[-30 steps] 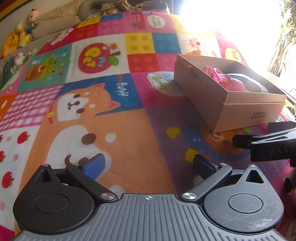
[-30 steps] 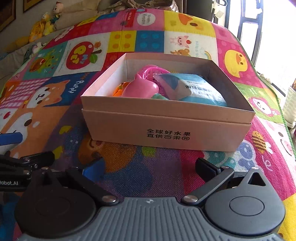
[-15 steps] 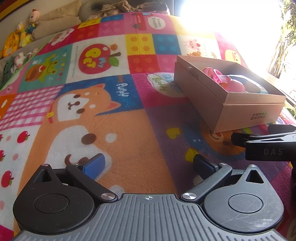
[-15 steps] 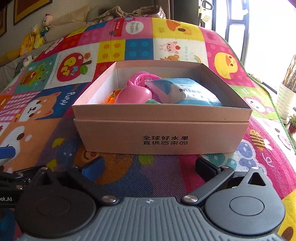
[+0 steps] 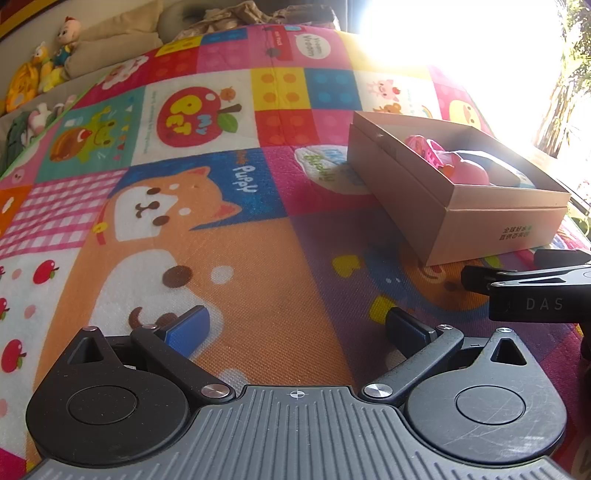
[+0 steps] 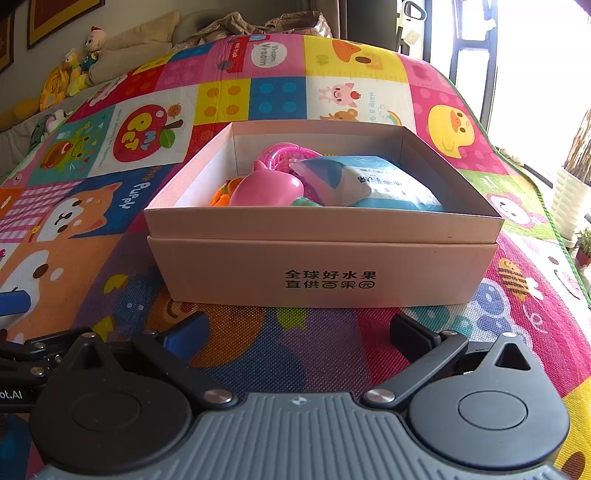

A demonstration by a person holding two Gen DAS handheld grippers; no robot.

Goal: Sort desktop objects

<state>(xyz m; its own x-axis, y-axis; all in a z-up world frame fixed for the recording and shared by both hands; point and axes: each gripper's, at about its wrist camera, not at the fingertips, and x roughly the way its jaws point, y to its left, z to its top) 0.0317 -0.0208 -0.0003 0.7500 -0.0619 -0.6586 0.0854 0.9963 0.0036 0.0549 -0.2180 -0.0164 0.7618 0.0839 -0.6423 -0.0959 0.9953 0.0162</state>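
A tan cardboard box (image 6: 325, 273) with black Chinese print stands on the colourful play mat (image 6: 110, 206); it also shows in the left wrist view (image 5: 406, 192) at the right. Inside lie a pink plastic toy (image 6: 266, 188), a pink round mesh piece (image 6: 284, 157), an orange item (image 6: 221, 194) and a blue-white packet (image 6: 373, 182). My right gripper (image 6: 299, 336) is open and empty, low in front of the box. My left gripper (image 5: 295, 328) is open and empty over the mat's dog picture, left of the box.
Stuffed toys (image 5: 40, 74) and a beige cushion (image 5: 122, 40) lie past the mat's far left edge. A window with strong glare (image 5: 461, 33) is at the far right. Potted plants (image 6: 583, 247) stand off the mat's right edge.
Both grippers have drawn back and risen slightly, so the box sits a little farther and lower in view. Nothing was taken hold of or let go.
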